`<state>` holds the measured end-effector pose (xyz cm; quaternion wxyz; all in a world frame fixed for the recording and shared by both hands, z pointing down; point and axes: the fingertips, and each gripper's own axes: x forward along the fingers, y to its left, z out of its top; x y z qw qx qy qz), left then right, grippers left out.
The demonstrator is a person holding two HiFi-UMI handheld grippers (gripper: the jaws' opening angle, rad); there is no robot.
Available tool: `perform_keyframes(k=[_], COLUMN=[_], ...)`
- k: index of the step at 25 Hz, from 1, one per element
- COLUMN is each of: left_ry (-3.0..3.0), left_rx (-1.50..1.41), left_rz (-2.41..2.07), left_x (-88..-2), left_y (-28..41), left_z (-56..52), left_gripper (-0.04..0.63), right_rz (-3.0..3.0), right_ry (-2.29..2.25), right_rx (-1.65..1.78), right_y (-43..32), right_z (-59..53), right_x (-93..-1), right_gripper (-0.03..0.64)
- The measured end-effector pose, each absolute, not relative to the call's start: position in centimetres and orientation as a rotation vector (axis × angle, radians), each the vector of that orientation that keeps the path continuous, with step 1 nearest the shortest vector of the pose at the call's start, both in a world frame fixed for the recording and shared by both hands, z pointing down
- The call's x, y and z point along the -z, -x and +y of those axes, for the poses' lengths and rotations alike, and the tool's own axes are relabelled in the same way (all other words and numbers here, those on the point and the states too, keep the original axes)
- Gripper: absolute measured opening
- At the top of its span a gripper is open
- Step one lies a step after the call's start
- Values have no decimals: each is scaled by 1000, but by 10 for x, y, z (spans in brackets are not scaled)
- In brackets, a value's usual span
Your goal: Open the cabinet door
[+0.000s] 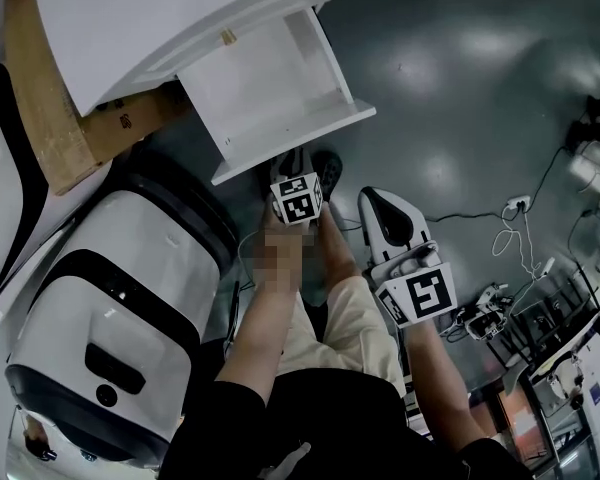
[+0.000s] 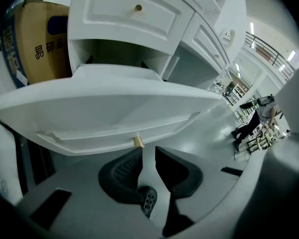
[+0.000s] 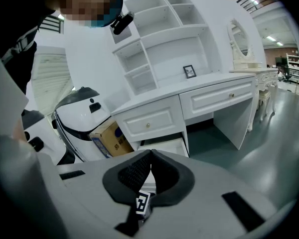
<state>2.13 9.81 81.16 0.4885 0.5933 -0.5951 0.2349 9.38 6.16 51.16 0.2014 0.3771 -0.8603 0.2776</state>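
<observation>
The white desk [image 3: 189, 96] has its lower left drawer [image 1: 270, 88] pulled out and empty. The drawer's front panel [image 2: 114, 108] fills the left gripper view, with a small wooden knob [image 2: 138, 142] on it. My left gripper [image 2: 148, 151] points down at that panel. Its jaws stand a narrow gap apart and the knob lies just past the left fingertip, not pinched. In the head view the left gripper [image 1: 293, 158] sits right below the drawer front. My right gripper [image 1: 376, 198] hangs to the right, off the desk. In its own view the right gripper [image 3: 150, 154] has its tips together on nothing.
A cardboard box [image 1: 120, 118] and a large white and black machine [image 1: 110, 318] stand left of the drawer. Above the open drawer is a shut drawer with its own knob [image 2: 138, 7]. Cables and a power strip [image 1: 517, 206] lie on the grey floor to the right. A person [image 2: 254, 123] stands far off.
</observation>
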Motion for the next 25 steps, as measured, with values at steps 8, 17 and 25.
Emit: perform_keyframes(k=[8, 17, 25], left_ry=[-1482, -1535, -1613], left_rx=[-559, -543, -546], left_rz=[-1401, -1436, -1473], left_x=[-757, -667, -582], left_y=[-29, 5, 28], left_z=[109, 101, 81], left_gripper=[89, 75, 44], right_rz=[-2434, -2474, -2519], right_ry=[-1091, -1141, -1158], right_rx=[-713, -644, -601], right_y=[-91, -81, -76], right_z=[52, 51, 44], right_x=[-460, -386, -326], right_gripper=[18, 18, 18])
